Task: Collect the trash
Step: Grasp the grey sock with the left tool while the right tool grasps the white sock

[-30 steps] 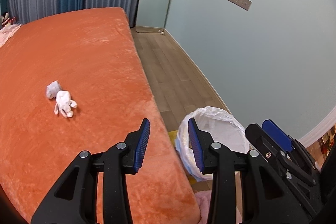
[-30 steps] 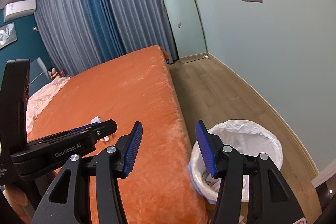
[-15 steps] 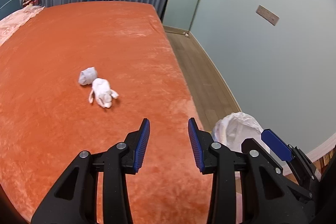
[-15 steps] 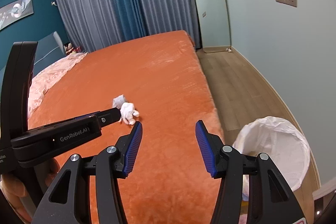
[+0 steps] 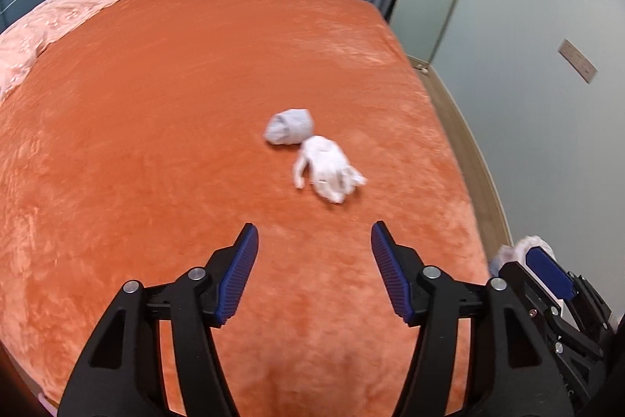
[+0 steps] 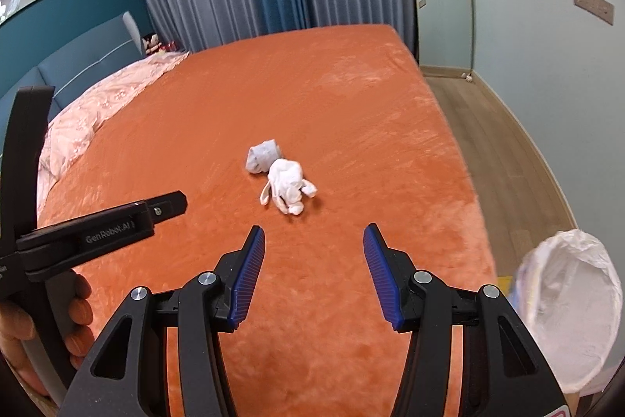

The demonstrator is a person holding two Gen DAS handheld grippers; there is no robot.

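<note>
Two pieces of trash lay touching near the middle of the bed [image 6: 351, 96]: a white crumpled tissue [image 6: 288, 185] and a grey wad [image 6: 262, 156] just beyond it. Both lay straight ahead of the left gripper [image 5: 314, 274] and right gripper [image 6: 314, 274], whose fingers stood spread and empty. The tissue's long axis ran away toward the grey wad. A lined bin [image 6: 570, 315] stood on the floor off the bed's right edge.
</note>
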